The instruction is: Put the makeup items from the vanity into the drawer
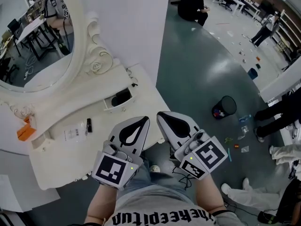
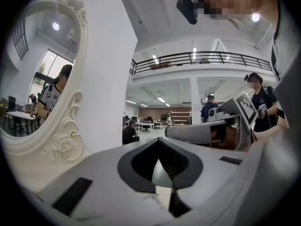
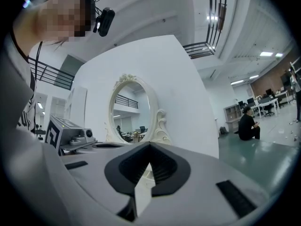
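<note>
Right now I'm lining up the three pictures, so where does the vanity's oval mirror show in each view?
Head view: the oval mirror fills the top left corner.
Left gripper view: it runs along the left edge, partly cut off.
Right gripper view: it stands upright near the centre.
Shared landmark: the seated person in black, to the mirror's right in every view.

mirror [image 1: 33,36]: cut off at left | drawer [image 1: 120,106]: inside too dark

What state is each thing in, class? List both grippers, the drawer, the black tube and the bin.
left gripper: shut, empty
right gripper: shut, empty
drawer: open, something dark inside
black tube: on the vanity, outside the drawer
bin: upright
</note>
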The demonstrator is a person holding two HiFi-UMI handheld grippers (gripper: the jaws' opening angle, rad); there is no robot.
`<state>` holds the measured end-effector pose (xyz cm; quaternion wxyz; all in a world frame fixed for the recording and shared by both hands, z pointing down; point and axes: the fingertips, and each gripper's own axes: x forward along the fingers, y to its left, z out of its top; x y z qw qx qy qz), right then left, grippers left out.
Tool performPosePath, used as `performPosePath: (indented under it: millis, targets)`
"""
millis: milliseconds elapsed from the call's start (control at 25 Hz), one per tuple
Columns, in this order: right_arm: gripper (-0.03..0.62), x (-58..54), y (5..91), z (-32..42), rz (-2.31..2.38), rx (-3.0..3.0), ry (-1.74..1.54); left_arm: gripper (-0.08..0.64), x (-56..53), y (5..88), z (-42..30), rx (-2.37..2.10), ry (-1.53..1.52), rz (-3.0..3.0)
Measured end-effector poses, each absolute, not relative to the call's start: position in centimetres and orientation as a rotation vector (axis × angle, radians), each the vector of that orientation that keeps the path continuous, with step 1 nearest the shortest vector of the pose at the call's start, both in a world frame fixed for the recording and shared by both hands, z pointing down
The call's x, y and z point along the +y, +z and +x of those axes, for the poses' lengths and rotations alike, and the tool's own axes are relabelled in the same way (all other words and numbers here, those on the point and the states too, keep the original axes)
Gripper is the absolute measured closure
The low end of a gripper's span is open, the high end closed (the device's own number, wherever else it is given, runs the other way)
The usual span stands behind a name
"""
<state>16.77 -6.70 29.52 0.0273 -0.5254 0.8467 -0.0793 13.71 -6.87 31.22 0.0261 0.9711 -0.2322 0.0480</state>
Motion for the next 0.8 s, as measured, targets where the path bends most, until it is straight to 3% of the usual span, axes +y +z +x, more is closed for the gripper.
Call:
performPosePath:
  millis: [800]
  targets:
    - [0.592, -4.3, 27.9, 17.1, -1.635, 2.609, -0.14, 0.518, -4.5, 30.6, 14.4, -0.681, 0.173, 3.016]
